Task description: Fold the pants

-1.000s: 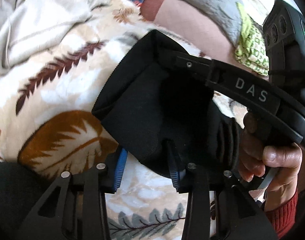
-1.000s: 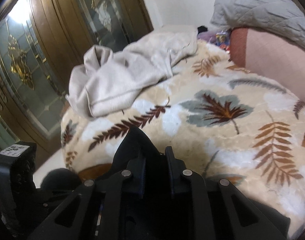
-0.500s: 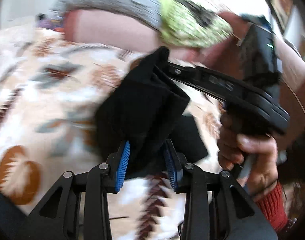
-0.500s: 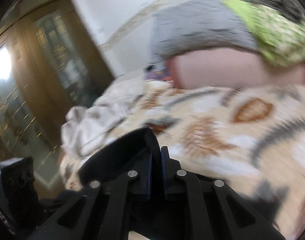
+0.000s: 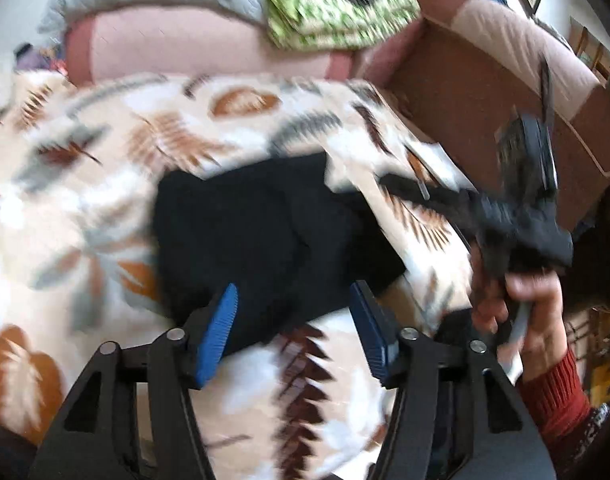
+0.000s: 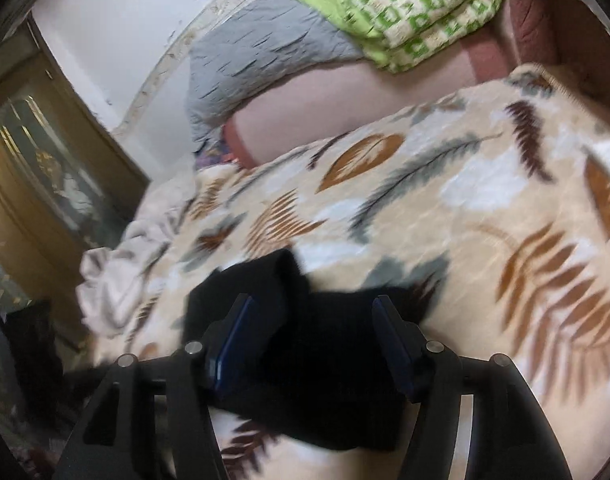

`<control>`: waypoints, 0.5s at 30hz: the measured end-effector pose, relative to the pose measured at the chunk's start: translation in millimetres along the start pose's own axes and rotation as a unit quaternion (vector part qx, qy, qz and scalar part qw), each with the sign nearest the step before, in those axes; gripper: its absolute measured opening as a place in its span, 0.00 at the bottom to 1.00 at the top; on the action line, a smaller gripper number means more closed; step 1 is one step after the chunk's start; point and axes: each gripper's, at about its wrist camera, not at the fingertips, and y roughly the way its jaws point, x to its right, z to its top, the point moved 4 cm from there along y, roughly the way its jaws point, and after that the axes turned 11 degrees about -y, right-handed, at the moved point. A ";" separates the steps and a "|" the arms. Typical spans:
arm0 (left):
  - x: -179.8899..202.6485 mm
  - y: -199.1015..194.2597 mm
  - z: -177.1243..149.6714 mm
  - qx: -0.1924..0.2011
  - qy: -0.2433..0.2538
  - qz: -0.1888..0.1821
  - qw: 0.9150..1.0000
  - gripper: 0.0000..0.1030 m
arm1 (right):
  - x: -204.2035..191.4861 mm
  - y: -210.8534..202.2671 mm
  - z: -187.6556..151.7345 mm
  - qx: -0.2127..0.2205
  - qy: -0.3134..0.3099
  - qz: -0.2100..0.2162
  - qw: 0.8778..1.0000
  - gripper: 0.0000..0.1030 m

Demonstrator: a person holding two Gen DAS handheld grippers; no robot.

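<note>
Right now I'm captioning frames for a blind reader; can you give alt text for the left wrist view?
Folded black pants lie on a leaf-print blanket, between the opening jaws of the left gripper, whose blue pads stand clear. At right, a hand in a red sleeve holds the right gripper.

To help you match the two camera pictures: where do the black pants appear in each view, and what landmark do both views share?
Left wrist view: the black pants lie centre, on the leaf-print blanket, reaching down between the blue pads.
Right wrist view: the black pants lie bottom centre, between the pads.
Shared landmark: the green patterned quilt, along the top.
</note>
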 end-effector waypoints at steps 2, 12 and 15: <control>-17.4 0.7 13.6 0.012 -0.009 0.023 1.000 0.61 | -8.9 11.0 -7.7 -0.017 0.004 0.018 1.000 0.64; -60.3 42.0 13.1 -0.014 -0.069 0.060 0.996 0.61 | -34.0 68.4 -21.1 -0.072 0.002 0.036 0.997 0.20; -64.2 33.8 17.9 -0.003 -0.080 0.064 0.995 0.61 | -52.1 56.6 -18.0 -0.069 -0.051 0.024 0.996 0.09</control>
